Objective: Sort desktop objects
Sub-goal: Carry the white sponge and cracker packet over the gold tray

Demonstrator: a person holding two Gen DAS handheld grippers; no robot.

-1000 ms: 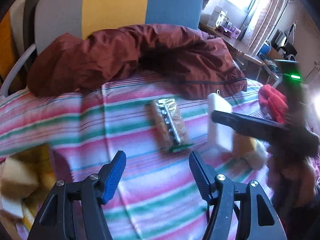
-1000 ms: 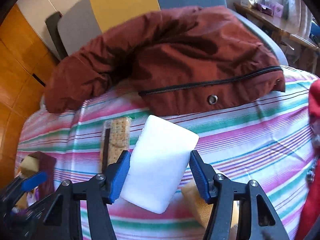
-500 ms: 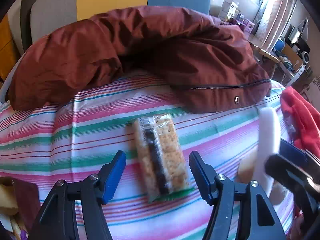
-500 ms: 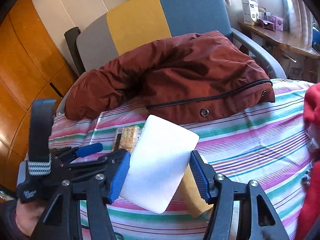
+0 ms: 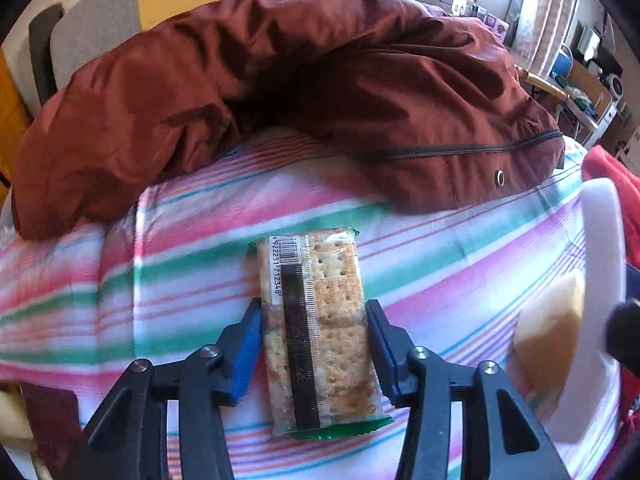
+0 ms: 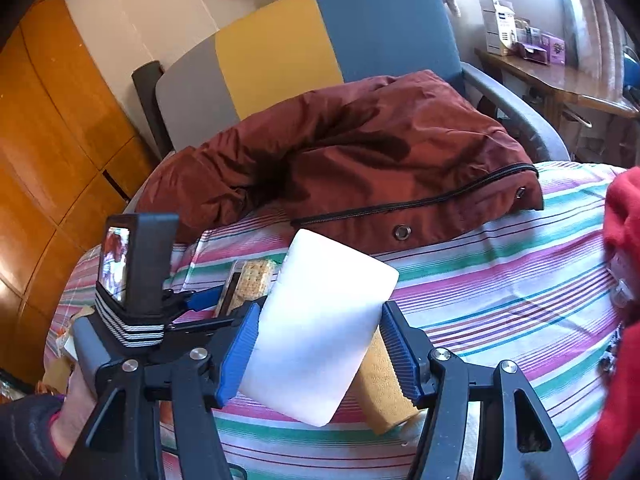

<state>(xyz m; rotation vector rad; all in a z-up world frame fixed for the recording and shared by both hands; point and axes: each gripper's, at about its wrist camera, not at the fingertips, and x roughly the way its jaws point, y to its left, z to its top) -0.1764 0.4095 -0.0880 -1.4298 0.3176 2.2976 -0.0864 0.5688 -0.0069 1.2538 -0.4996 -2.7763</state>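
Observation:
A clear pack of crackers (image 5: 320, 328) with a green edge lies on the striped cloth (image 5: 440, 264). My left gripper (image 5: 316, 344) straddles it, a blue pad touching each long side. My right gripper (image 6: 320, 344) is shut on a white rectangular block (image 6: 320, 332) and holds it tilted above the cloth; the block's edge also shows in the left wrist view (image 5: 600, 280). A yellow sponge (image 6: 380, 392) lies under the block. The cracker pack shows in the right wrist view (image 6: 252, 280) behind the left gripper's body.
A maroon jacket (image 5: 320, 92) is heaped along the cloth's far side. A red garment (image 6: 624, 216) lies at the right. A chair with grey, yellow and blue panels (image 6: 300, 56) stands behind. More sponges and a dark item (image 5: 48, 412) sit at the left edge.
My left gripper moved forward over the cracker pack and its jaws narrowed onto the pack's sides. My right gripper rose and drew back with the white block.

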